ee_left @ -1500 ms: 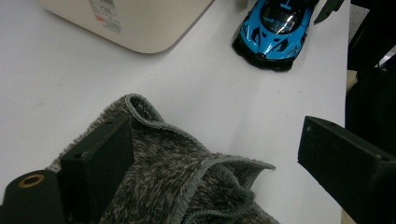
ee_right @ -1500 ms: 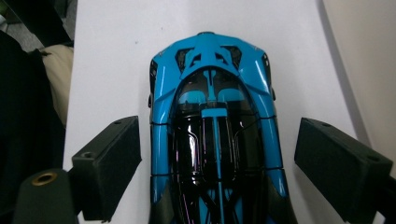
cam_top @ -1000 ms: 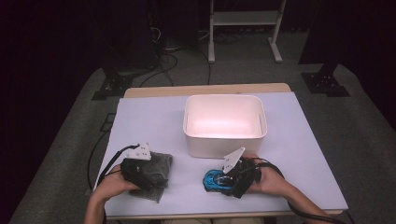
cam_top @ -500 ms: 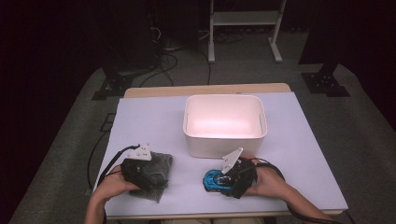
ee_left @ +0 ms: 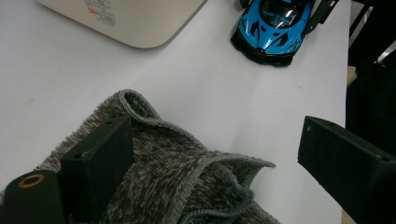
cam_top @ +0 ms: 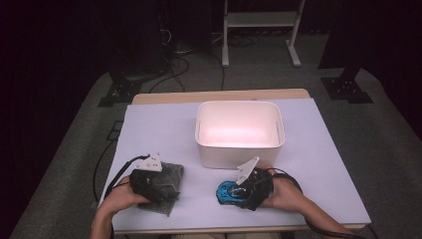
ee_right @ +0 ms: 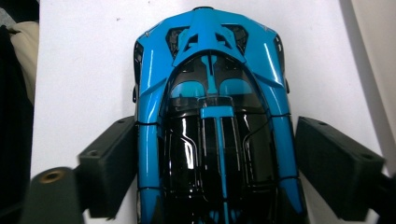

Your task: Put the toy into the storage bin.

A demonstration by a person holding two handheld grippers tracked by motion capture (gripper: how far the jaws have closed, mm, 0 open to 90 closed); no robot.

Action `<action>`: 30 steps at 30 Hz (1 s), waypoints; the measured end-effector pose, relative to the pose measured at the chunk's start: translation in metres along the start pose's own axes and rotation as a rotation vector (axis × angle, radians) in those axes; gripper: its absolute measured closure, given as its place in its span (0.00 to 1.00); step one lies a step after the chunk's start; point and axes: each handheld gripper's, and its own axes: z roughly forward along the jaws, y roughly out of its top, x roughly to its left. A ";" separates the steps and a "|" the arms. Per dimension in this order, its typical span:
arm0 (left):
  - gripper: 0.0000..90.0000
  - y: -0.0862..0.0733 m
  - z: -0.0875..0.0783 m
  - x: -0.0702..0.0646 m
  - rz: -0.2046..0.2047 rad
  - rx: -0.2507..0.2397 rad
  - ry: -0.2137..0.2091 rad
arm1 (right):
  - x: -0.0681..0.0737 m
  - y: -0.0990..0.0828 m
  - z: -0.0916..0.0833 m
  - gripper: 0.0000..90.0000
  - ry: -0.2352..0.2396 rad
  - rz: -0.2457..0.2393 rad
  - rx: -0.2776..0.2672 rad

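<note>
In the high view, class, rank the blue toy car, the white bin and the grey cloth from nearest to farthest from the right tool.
1. blue toy car: between the jaws of the right tool.
2. white bin: just behind.
3. grey cloth: far left, under the left tool.

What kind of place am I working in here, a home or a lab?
Most likely a lab or recording studio: a table under a white cover stands among black curtains, with loose cables and stand feet on grey carpet behind it.
</note>
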 end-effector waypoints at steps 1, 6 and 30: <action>0.11 0.000 0.000 0.000 0.000 0.001 -0.001 | 0.001 0.000 -0.001 0.25 0.005 -0.007 0.001; 0.11 0.000 0.000 0.000 -0.001 0.000 -0.001 | 0.002 0.001 -0.002 0.27 0.009 -0.019 0.004; 0.11 -0.001 -0.002 0.000 -0.003 -0.004 0.001 | 0.000 0.001 -0.003 0.28 0.027 -0.014 -0.004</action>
